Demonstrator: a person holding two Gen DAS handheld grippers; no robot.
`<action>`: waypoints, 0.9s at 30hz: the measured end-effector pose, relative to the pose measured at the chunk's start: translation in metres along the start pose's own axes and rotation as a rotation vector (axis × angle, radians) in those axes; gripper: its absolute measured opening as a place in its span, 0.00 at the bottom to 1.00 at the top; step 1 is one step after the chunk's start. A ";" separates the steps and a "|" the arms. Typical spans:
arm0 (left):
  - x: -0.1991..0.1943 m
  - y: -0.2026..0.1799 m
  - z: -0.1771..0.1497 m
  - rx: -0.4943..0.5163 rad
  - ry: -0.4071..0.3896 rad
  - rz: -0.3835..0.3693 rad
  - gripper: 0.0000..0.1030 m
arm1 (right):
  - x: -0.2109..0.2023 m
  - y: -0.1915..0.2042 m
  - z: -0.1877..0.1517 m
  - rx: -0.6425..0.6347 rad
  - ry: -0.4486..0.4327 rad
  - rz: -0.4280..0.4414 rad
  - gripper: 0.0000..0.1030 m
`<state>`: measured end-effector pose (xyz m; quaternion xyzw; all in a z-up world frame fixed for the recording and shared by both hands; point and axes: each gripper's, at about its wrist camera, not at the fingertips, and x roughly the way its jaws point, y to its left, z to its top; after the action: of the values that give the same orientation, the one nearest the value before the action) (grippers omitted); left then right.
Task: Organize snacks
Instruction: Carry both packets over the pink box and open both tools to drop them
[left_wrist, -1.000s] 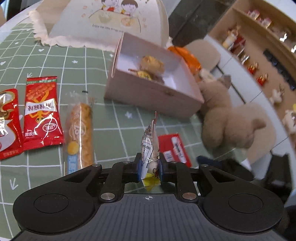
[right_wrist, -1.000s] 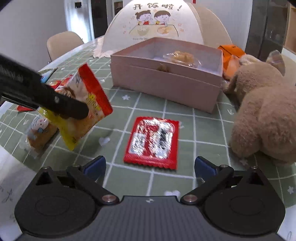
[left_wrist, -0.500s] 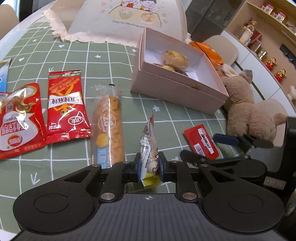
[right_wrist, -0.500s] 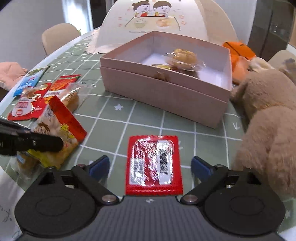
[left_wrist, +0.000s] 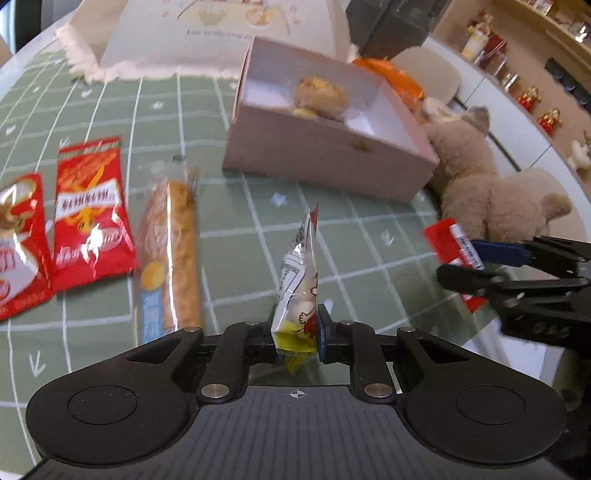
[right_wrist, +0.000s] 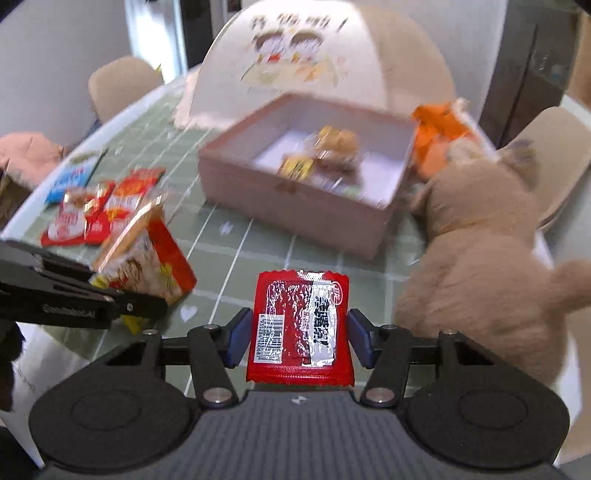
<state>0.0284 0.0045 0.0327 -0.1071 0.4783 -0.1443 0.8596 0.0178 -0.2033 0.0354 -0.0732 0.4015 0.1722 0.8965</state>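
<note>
Right claw (right_wrist: 299, 339) now straddles red packet (right_wrist: 301, 328), spread; left claw (left_wrist: 297, 332) pinches snack bag (left_wrist: 299, 295); green grid tablecloth (left_wrist: 258, 206).

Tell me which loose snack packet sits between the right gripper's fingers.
The small red packet with the barcode; the right gripper brackets it, open.

motion blur smears the printing on the two red packets (left_wrist: 90, 214) at nine o'clock in the left wrist view, and the outer one is cut by the frame edge. the wrapped snacks (right_wrist: 325, 155) inside the pink box (right_wrist: 295, 199) at twelve o'clock in the right wrist view are too blurred to identify. whether the blue pads (right_wrist: 236, 341) actually press the red sachet (right_wrist: 301, 326) cannot be told.
</note>
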 end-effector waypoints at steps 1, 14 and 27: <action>-0.003 -0.002 0.004 0.005 -0.023 -0.009 0.20 | -0.008 -0.005 0.003 0.011 -0.020 -0.005 0.54; -0.050 -0.028 0.146 -0.117 -0.430 -0.300 0.23 | -0.040 -0.020 0.027 0.050 -0.125 -0.050 0.54; -0.028 -0.012 0.128 -0.082 -0.263 -0.082 0.29 | -0.035 -0.042 0.078 0.052 -0.250 -0.171 0.54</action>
<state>0.1214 0.0091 0.1255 -0.1795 0.3623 -0.1443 0.9032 0.0660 -0.2299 0.1130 -0.0619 0.2831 0.0928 0.9526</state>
